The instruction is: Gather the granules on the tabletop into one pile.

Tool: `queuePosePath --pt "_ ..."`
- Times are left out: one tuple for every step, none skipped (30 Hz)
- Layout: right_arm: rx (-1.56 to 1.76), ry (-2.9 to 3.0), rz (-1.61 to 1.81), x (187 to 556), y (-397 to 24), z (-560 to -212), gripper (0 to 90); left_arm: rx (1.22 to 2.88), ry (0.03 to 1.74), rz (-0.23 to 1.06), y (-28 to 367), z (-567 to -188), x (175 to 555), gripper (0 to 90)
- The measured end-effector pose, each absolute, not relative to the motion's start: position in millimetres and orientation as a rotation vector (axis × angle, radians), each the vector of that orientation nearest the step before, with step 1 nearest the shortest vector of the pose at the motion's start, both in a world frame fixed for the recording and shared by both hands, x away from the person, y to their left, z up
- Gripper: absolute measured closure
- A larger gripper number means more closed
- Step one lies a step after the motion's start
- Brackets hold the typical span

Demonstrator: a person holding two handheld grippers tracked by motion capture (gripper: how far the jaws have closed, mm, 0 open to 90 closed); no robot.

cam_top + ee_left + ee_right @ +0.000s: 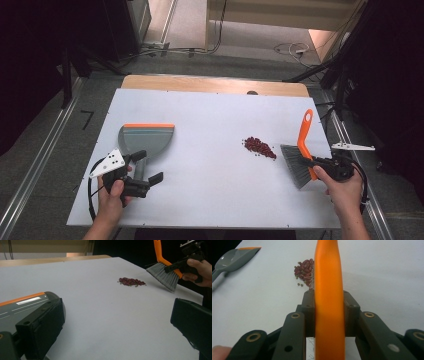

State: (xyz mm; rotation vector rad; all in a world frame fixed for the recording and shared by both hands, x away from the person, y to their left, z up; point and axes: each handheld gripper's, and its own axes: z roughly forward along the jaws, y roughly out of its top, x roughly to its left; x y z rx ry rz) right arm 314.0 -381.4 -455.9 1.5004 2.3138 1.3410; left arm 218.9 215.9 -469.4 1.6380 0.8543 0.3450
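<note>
A grey dustpan (pixel 147 139) with an orange lip lies at the table's left, its handle toward me. My left gripper (pixel 147 167) stands open beside that handle, nothing pressed between its jaws; in the left gripper view (pixel 117 312) the dustpan (pixel 22 303) sits just behind one jaw. A small pile of red beans (pixel 259 146) lies right of centre. My right gripper (pixel 316 162) is shut on the orange handle (pixel 329 277) of a brush. The brush's grey bristles (pixel 296 166) rest on the table just right of the beans (pixel 304 271).
The white tabletop (pixel 210 195) sits on a wooden table whose edge (pixel 215 84) shows at the back. Metal rails run along both sides on the floor, and cables (pixel 292 49) lie beyond the far edge. Dark stands rise at both sides.
</note>
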Motion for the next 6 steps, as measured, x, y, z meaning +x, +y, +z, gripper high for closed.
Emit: queuePosePath --pt "1.500 2.313 1.343 314.0 -381.5 -455.9 68.0 1.638 0.854 0.346 216.0 -469.3 219.0 0.2" --pt "1.500 2.312 1.344 313.9 -381.4 -455.8 68.1 1.638 0.854 0.345 216.0 -469.3 219.0 0.2" --pt "1.500 2.312 1.345 313.8 -381.2 -455.6 68.0 1.640 0.854 0.345 215.9 -469.2 219.2 0.2" --pt "1.499 2.312 1.345 313.7 -381.2 -455.4 68.1 1.640 0.854 0.345 215.8 -469.2 219.4 0.2" --pt "1.496 2.313 1.347 313.7 -381.1 -455.4 68.1 1.640 0.854 0.344 215.6 -469.3 219.5 0.2" --pt "1.497 2.313 1.349 313.8 -381.1 -455.3 68.1 1.640 0.854 0.344 215.6 -469.3 219.5 0.2"
